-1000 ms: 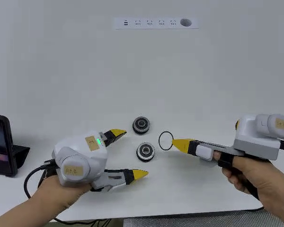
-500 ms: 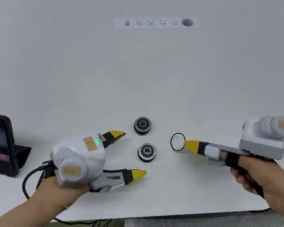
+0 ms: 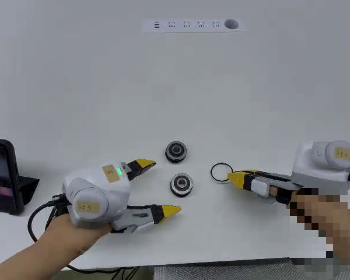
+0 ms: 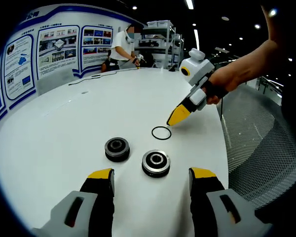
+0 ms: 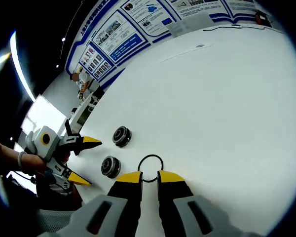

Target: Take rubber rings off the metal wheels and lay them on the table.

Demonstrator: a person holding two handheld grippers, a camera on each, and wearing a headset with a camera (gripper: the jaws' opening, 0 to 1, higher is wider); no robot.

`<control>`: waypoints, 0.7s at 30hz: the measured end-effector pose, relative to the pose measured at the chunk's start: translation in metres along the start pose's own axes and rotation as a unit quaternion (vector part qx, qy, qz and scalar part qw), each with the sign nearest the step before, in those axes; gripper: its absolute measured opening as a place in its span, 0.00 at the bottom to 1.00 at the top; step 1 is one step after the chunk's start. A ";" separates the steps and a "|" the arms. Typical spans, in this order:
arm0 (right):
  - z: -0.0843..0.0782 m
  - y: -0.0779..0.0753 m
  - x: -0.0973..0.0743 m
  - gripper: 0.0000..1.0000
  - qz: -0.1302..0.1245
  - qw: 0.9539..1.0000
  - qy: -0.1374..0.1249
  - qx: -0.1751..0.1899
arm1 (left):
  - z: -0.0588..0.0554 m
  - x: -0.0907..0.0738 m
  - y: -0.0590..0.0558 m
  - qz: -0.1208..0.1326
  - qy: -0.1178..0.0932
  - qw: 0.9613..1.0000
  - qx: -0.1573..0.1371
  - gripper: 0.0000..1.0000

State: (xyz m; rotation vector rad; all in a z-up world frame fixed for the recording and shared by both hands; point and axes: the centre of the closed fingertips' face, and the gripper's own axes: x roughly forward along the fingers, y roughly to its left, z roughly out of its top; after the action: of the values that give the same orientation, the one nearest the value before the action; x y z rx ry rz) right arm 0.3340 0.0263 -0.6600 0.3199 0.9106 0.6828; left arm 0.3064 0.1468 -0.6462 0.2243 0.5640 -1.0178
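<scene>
in the head view, two metal wheels are seen on a white surface – a farther wheel and a nearer wheel, close together but not touching. a thin black rubber ring is laid flat on the surface just to the right of them, apart from both. the right gripper is held low with its yellow tips at the ring's near edge. the left gripper is held to the left of the wheels with its jaws spread wide. a power strip is placed at the far side, and a dark screen is propped at the left edge.

in the left gripper view, the two wide-apart jaws are pointed at the wheels, the nearer wheel lying just ahead of the tips. the rubber ring is seen flat beyond it, with the right gripper angled down beside it from a hand.

in the right gripper view, the jaws are parted by a narrow gap – clamped on nothing – and the near edge of the rubber ring is seen at that gap, the rest lying flat ahead. both wheels are set off to the left, with the left gripper beyond them. whether the wheels carry further rings cannot be told.
</scene>
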 end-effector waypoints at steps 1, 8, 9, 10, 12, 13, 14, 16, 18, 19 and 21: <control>0.000 0.001 -0.001 0.14 -0.004 1.000 0.003 -0.012 | 0.000 0.000 0.000 0.000 0.000 1.000 0.000 0.63; 0.003 0.003 -0.001 0.17 -0.003 0.999 0.002 -0.034 | 0.002 0.002 -0.003 -0.004 -0.001 1.000 0.001 0.62; 0.003 0.005 0.000 0.17 0.000 1.000 0.002 -0.030 | 0.002 0.002 -0.003 -0.004 -0.001 1.000 0.001 0.61; 0.003 0.006 0.000 0.17 0.002 1.000 0.001 -0.028 | 0.003 0.003 -0.003 -0.004 -0.002 1.000 0.001 0.61; 0.003 0.010 0.002 0.17 0.008 1.000 0.001 -0.026 | 0.003 0.003 -0.004 -0.005 -0.002 1.000 -0.001 0.59; 0.003 0.011 0.003 0.17 0.010 1.000 0.002 -0.026 | 0.004 0.003 -0.004 -0.005 -0.002 1.000 -0.001 0.58; 0.002 0.013 0.004 0.17 0.012 1.000 0.002 -0.027 | 0.004 0.004 -0.005 -0.007 -0.004 1.000 -0.001 0.58; 0.001 0.017 0.006 0.16 0.018 0.999 0.005 -0.027 | 0.005 0.004 -0.006 -0.008 -0.004 1.000 -0.001 0.55; 0.000 0.020 0.008 0.16 0.023 0.999 0.006 -0.026 | 0.006 0.005 -0.006 -0.009 -0.003 1.000 -0.001 0.51; 0.000 0.021 0.009 0.16 0.025 0.999 0.007 -0.026 | 0.007 0.005 -0.007 -0.010 -0.003 1.000 -0.001 0.50; 0.000 0.024 0.011 0.16 0.030 0.999 0.007 -0.024 | 0.007 0.007 -0.007 -0.010 -0.002 1.000 0.000 0.47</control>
State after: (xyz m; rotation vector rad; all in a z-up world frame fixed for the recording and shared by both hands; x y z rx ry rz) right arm 0.3286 0.0518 -0.6541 0.3015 0.9003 0.7623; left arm 0.3053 0.1351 -0.6431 0.2166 0.5632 -1.0369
